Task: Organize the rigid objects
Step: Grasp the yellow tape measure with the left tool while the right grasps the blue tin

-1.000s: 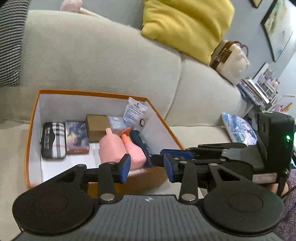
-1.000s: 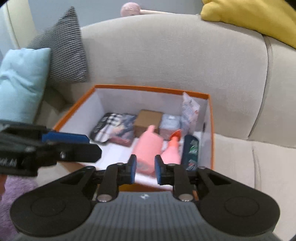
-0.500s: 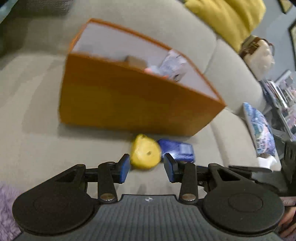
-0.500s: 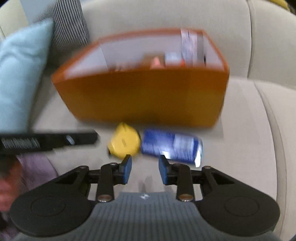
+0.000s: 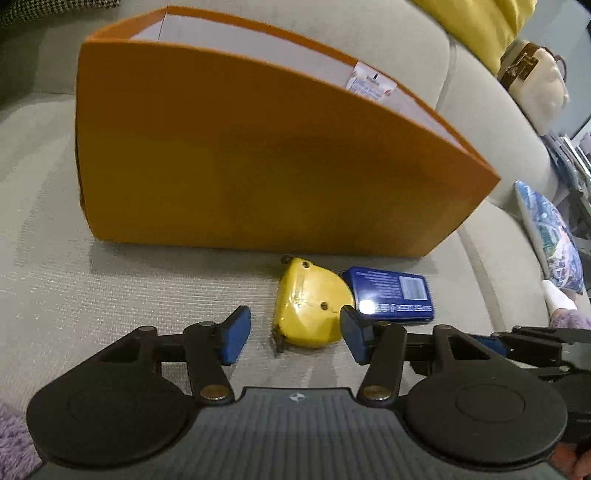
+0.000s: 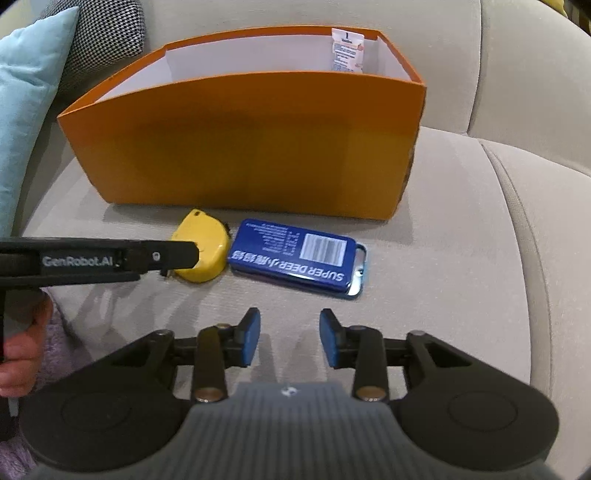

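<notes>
A yellow tape measure (image 5: 310, 306) (image 6: 203, 251) lies on the sofa seat in front of an orange box (image 5: 258, 162) (image 6: 240, 147). Right beside it lies a flat blue tin (image 5: 391, 295) (image 6: 295, 258). My left gripper (image 5: 295, 334) hangs low over the tape measure, its jaws opening. The tape measure sits between the blue pads, nearer the right one, and I see no pad pressing on it. My right gripper (image 6: 290, 341) hovers over bare cushion just short of the blue tin, jaws opening, nothing between them. The box's contents are hidden by its front wall.
A paper packet (image 6: 347, 50) sticks up inside the box at the right. A light blue cushion (image 6: 22, 96) and a houndstooth cushion (image 6: 103, 33) lie to the left. A patterned pillow (image 5: 550, 236) and a cream bag (image 5: 535, 85) lie right. A hand (image 6: 22, 350) holds the left gripper.
Both grippers have dropped from above the box to the seat in front of it. Their jaws have widened. The box's contents have gone out of sight behind its front wall.
</notes>
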The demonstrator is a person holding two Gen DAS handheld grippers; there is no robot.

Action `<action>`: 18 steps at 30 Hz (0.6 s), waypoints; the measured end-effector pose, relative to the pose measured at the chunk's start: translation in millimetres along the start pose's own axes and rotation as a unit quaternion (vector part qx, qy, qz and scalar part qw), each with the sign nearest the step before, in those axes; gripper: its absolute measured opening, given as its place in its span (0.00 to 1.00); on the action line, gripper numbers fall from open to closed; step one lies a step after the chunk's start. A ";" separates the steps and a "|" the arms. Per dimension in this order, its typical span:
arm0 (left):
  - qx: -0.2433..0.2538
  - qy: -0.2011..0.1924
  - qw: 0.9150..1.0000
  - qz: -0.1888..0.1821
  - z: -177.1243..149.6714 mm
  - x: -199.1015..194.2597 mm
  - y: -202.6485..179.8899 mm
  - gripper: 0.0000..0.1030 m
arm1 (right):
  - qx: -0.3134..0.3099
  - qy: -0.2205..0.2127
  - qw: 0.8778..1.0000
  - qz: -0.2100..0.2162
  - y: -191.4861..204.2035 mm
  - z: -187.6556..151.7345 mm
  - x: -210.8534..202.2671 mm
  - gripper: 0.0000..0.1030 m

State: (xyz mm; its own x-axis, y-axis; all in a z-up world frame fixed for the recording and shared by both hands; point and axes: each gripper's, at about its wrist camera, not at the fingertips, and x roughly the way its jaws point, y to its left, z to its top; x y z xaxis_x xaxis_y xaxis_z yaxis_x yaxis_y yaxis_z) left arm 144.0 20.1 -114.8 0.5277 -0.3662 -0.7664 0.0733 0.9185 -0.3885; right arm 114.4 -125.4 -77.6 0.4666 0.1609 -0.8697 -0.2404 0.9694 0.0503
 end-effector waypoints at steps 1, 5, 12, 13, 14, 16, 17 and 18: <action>0.002 -0.002 1.000 -0.003 -0.2 1.4 1.0 0.61 | 0.001 0.000 1.000 0.001 -1.8 0.7 1.6 0.39; 0.004 -0.003 1.000 -0.014 2.2 8.4 1.6 0.61 | -0.011 -0.002 1.000 0.001 -4.8 6.5 11.7 0.39; 0.003 0.000 1.000 -0.025 3.5 13.8 2.0 0.52 | -0.020 0.003 1.000 0.006 -5.8 11.3 24.5 0.40; 0.000 -0.002 1.000 -0.026 4.2 13.5 -0.9 0.47 | -0.023 0.001 1.000 0.005 -6.1 12.3 25.7 0.41; -0.004 -0.003 1.000 -0.024 4.6 13.4 -1.0 0.46 | -0.024 0.001 1.000 0.005 -6.7 12.0 25.2 0.41; -0.014 -0.008 1.000 -0.018 5.2 10.7 -1.5 0.39 | -0.023 0.001 1.000 0.007 -7.6 12.2 24.8 0.42; -0.016 -0.010 1.000 -0.015 5.8 8.9 -2.0 0.37 | -0.021 0.000 1.000 0.007 -7.0 11.7 24.4 0.42; -0.017 -0.012 1.000 -0.014 6.8 7.8 -2.1 0.34 | -0.021 0.000 1.000 0.007 -7.1 11.6 23.8 0.42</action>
State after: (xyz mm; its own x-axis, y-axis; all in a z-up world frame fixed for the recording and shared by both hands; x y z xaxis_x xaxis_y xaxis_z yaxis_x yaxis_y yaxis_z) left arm 153.8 16.3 -116.5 0.5457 -0.3871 -0.7432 0.0588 0.9024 -0.4269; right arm 137.1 -126.3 -93.0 0.4634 0.1748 -0.8687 -0.2833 0.9581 0.0416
